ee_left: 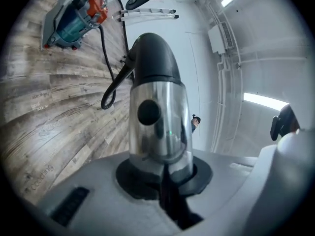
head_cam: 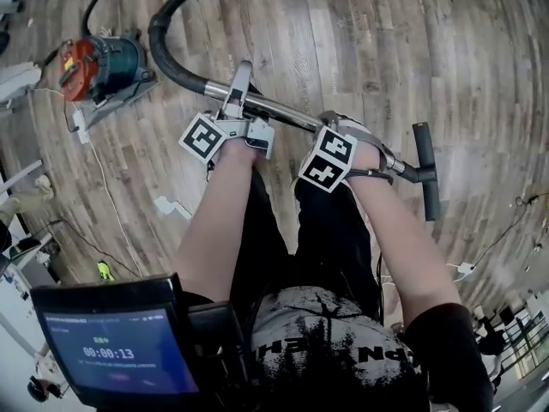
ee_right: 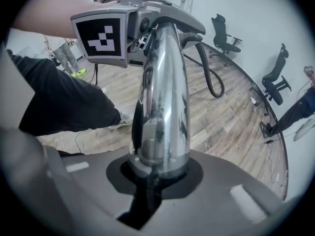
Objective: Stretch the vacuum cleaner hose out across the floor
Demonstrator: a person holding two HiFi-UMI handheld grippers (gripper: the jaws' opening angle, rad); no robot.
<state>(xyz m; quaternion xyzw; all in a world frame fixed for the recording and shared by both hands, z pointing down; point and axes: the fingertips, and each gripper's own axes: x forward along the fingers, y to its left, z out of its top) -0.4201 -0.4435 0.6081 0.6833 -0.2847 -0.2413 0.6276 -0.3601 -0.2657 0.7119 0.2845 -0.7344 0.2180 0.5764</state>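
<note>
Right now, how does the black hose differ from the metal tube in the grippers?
The black hose is matte and curved; the metal tube is shiny and straight. Nothing grips the black hose, while the left gripper and the right gripper are both closed on the metal tube. They are joined end to end.

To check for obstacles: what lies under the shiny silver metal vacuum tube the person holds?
Visible beneath the shiny silver metal tube: grey-brown wooden plank floor. The strip straight below is covered by the tube itself.
</note>
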